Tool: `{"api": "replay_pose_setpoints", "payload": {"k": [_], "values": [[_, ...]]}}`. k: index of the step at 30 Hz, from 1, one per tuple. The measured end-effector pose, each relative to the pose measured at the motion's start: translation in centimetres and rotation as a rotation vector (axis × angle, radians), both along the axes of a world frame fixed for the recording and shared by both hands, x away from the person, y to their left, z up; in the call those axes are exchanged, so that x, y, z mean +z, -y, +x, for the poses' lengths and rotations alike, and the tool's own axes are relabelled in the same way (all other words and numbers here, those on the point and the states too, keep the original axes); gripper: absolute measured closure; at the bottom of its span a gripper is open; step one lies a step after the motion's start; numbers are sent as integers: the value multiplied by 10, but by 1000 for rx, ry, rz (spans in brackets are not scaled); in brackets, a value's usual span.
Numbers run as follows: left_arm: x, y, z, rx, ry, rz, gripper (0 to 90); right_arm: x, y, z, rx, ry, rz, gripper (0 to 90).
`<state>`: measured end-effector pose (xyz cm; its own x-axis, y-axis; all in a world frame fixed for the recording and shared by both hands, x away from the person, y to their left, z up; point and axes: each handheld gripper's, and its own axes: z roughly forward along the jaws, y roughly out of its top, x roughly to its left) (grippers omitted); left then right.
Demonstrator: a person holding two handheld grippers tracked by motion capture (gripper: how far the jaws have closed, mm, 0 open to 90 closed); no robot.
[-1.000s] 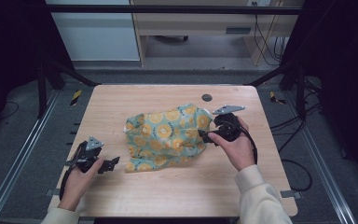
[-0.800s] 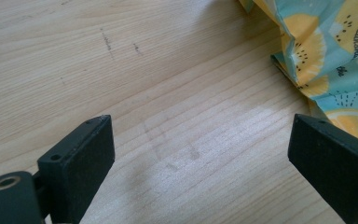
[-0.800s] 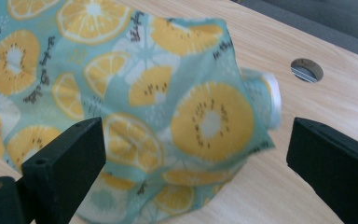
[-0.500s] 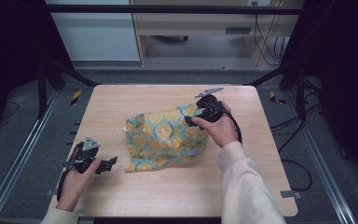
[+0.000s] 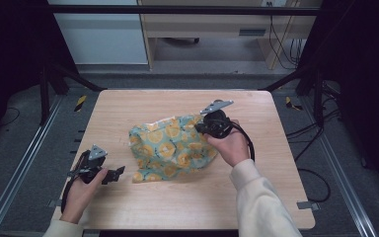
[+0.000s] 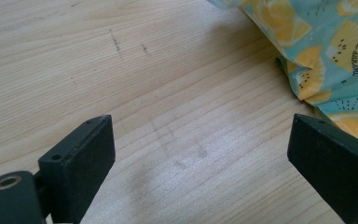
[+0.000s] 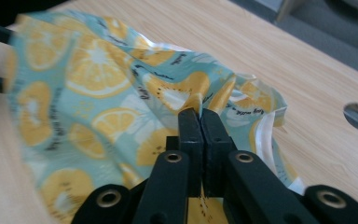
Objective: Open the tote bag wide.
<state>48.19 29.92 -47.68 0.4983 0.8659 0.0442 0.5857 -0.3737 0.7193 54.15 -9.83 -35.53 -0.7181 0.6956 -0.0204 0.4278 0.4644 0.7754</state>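
- The lemon-print cloth [image 5: 172, 148] lay crumpled near the middle of the tabletop [image 5: 128, 106], and the step in hand looked like the first grasp for spreading or folding it.
- The right gripper [image 5: 208, 126] sat at the cloth's far right edge; its jaws had just been closing and now stood pressed together with a fold of the cloth [image 7: 121, 93] pinched between them, as the right gripper view showed.
- The right hand [image 5: 229, 145] wrapped the gripper from the near side of the cloth, forearm slanting in from the person's edge, jaws aimed across the cloth and roughly level.
- The left gripper [image 5: 112, 174] rested just beside the cloth's near left corner, apart from it, its jaws spread wide with bare wood between them; the corner of the cloth [image 6: 317, 60] lay ahead of the right-hand jaw.
- The left hand [image 5: 81, 187] held that gripper low, pointing toward the cloth.
- The next move likely called for lifting or drawing the pinched edge away from the cloth's bunched middle, while the left gripper came in to take the near corner so the fabric would not drag.
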Motion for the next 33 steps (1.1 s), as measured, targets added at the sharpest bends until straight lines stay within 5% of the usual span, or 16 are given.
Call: {"api": "replay_pose_setpoints", "payload": {"k": [3,7,14,21,28,32,33], "values": [[0,0,0,5,1,-2,71,12,1,-36,68,64,48,900],[0,1,0,-2,2,3,73,15,4,-60,101,90,87,900],[3,2,-2,-7,10,3,84,-12,15,-111,151,85,122,900],[15,4,-2,-31,40,-14,146,-38,14,-120,164,60,120,900],[54,15,10,-71,85,-27,225,-56,11,-117,153,52,175,896],[68,24,17,-96,100,-19,257,-60,9,-118,155,48,165,895],[72,31,24,-114,91,-47,275,-63,9,-119,160,42,163,894]]}}
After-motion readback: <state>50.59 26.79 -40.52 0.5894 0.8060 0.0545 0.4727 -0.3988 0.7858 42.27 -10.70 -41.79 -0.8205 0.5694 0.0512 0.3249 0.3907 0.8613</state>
